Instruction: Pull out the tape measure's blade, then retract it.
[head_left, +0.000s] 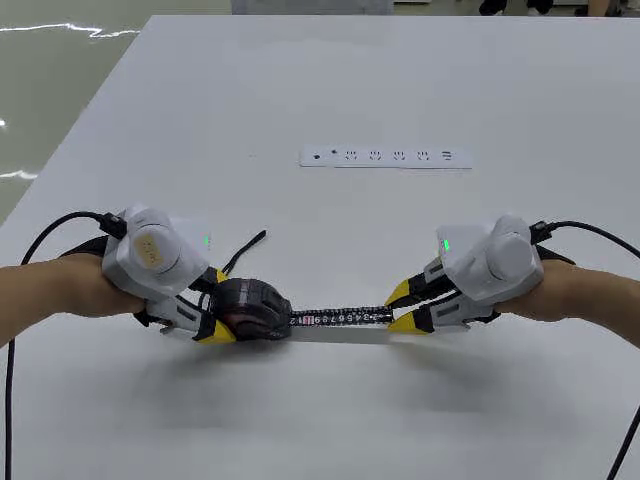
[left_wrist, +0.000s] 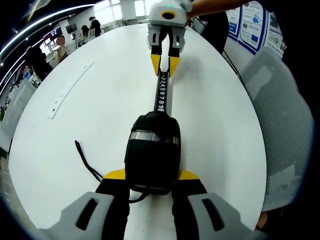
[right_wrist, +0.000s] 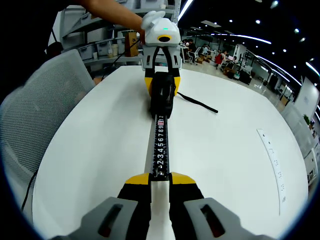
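Observation:
A black tape measure case (head_left: 252, 308) rests on the white table (head_left: 330, 80), clamped by my left gripper (head_left: 217, 304), which is shut on it. Its black wrist strap (head_left: 243, 251) trails behind. The black blade (head_left: 340, 317) with white numbers runs right from the case to my right gripper (head_left: 401, 308), which is shut on the blade's tip. In the left gripper view the case (left_wrist: 152, 150) sits between my yellow fingertips (left_wrist: 115, 175) and the blade (left_wrist: 162, 90) stretches to the other gripper (left_wrist: 165, 65). In the right gripper view the blade (right_wrist: 160, 147) leads to the case (right_wrist: 162, 95).
A white power strip (head_left: 386, 157) lies flat on the table beyond the grippers. Grey mesh chairs (left_wrist: 285, 125) stand beside the table. Cables (head_left: 40, 250) trail from both grippers. Broad bare tabletop lies ahead and to both sides.

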